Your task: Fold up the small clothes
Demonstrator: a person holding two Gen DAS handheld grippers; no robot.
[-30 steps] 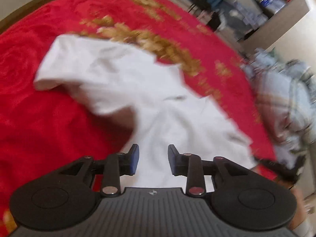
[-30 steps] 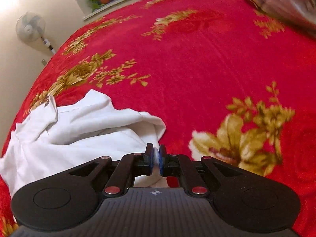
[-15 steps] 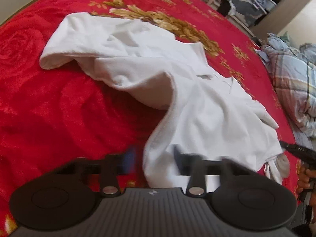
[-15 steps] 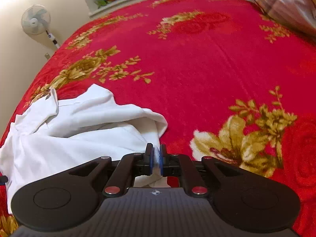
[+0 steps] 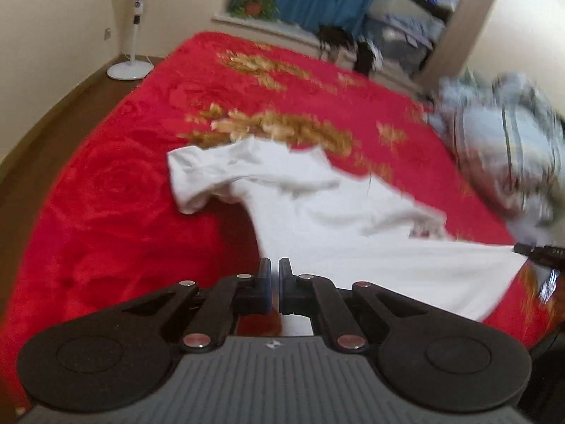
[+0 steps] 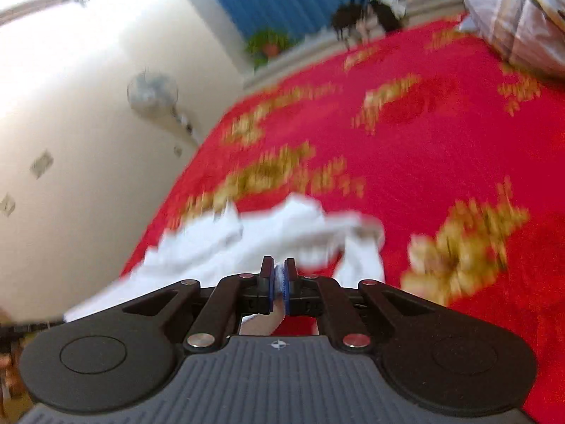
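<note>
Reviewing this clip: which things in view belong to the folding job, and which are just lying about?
Part of the job:
white garment
left hand-held gripper, shut on its edge
right hand-held gripper, shut on its cloth
red floral bedspread, the work surface

Lying about:
plaid bedding
standing fan
potted plant
cluttered shelf

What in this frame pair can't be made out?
- Left gripper: whether any of the shirt sits between its shut jaws; the fingers hide the edge.
- Left view: the right gripper is cut off at the frame edge.
- Right view: the shirt's shape, lost to motion blur.
</note>
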